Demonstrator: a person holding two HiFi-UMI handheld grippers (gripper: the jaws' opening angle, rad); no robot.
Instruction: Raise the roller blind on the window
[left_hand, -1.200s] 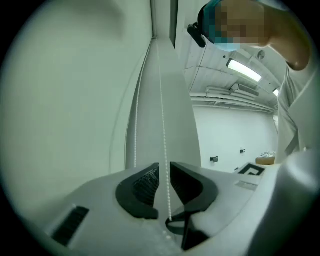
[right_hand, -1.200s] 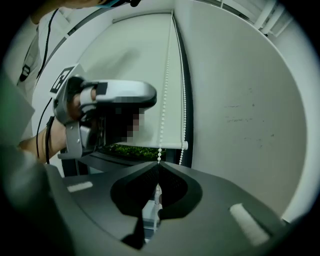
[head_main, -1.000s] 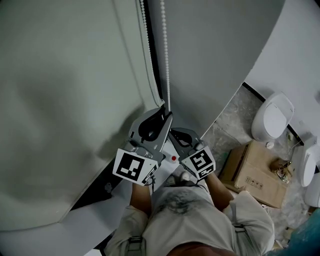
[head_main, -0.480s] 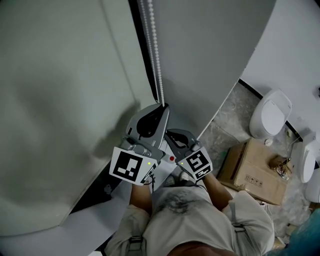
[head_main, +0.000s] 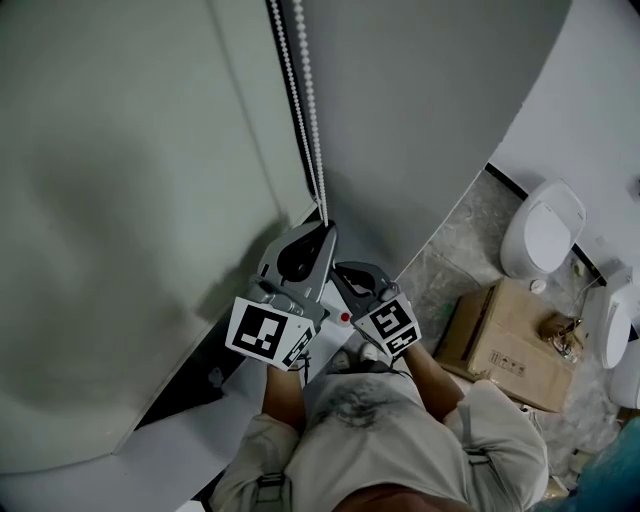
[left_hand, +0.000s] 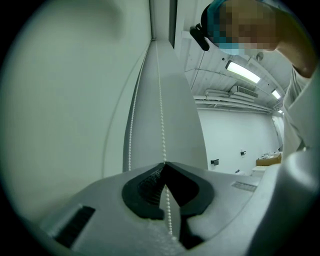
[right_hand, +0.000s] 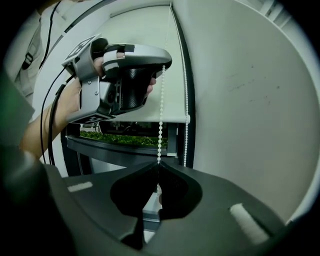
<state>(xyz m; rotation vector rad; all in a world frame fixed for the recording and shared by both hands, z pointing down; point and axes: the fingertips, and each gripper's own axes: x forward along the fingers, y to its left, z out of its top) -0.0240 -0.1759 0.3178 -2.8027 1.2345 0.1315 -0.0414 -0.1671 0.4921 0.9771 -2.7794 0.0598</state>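
I see my left gripper (head_main: 324, 226) pinching the bead chain (head_main: 308, 110) between closed jaws, at 12 o'clock from my right gripper (right_hand: 159, 164), whose jaws also pinch it; the roller blind (head_main: 120, 220) hangs at 9 o'clock

Cardboard box (head_main: 505, 340) nr toilet (head_main: 543, 232), prob urinal (head_main: 612, 328)

Pale roller blind (head_main: 120, 200) nearly down, white bead chain (head_main: 310, 100) taut

Both hand-held grippers (head_main: 322, 230) (head_main: 340, 270), jaws together
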